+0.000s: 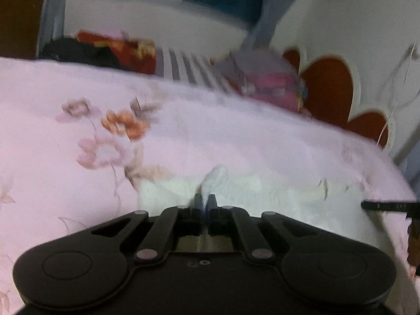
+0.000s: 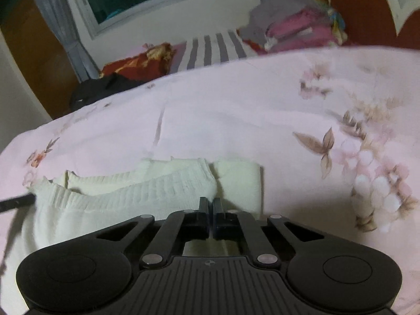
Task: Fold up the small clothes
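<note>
A small white ribbed knit garment (image 2: 126, 191) lies on a pink floral bedspread (image 2: 236, 120). In the right wrist view it is partly folded, with a ribbed layer lying over a smoother one. My right gripper (image 2: 210, 200) is shut, and the corner of the ribbed layer is drawn in between its tips. In the left wrist view the same garment (image 1: 262, 191) appears blurred. My left gripper (image 1: 205, 199) is shut on a pinch of the white cloth, which pokes up above the tips. A black part of the other gripper shows at each view's edge.
At the far side of the bed are a stack of pink and grey folded clothes (image 2: 294, 23), a striped cloth (image 2: 212, 47), a red patterned cloth (image 2: 141, 63) and a black garment (image 2: 99, 86). A red and white headboard (image 1: 330, 84) stands to the right, with a window and curtain behind.
</note>
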Tool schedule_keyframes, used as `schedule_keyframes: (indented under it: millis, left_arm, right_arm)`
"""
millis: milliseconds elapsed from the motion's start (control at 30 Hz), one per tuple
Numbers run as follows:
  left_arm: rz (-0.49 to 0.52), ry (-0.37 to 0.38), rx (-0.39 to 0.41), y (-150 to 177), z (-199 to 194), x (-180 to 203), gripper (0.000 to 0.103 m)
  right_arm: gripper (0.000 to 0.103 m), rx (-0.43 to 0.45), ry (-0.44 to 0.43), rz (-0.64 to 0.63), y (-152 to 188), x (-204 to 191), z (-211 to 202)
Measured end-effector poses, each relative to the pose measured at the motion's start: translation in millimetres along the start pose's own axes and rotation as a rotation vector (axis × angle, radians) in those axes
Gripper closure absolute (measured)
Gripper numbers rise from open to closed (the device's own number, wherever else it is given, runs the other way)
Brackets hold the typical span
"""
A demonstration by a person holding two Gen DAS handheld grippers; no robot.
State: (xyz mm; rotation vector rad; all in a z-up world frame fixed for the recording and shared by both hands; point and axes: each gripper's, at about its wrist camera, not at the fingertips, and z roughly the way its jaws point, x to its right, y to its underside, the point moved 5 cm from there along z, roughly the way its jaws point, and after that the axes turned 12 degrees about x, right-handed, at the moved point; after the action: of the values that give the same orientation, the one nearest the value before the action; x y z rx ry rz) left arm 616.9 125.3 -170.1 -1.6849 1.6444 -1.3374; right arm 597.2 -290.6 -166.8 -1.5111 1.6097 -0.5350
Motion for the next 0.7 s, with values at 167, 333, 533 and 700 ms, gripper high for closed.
schedule_keyframes:
  millis: [167, 333, 533, 700]
  left_arm:
    - [-0.017, -0.073, 0.025, 4, -10, -9, 0.1]
    - [-0.032, -0.072, 0.013, 6, -9, -7, 0.1]
    - [-0.035, -0.082, -0.046, 11, 0, -10, 0.1]
    - [-0.047, -0.081, -0.074, 12, 2, -12, 0.094]
  right_arm:
    - [0.102, 0.147, 0.001, 0.014, -9, 9, -20]
    - [0.102, 0.103, 0.01, 0.038, 1, 15, -7]
    - [0.102, 0.058, 0.037, 0.059, 5, 18, -2]
    - [0.102, 0.03, 0.056, 0.063, 7, 19, 1]
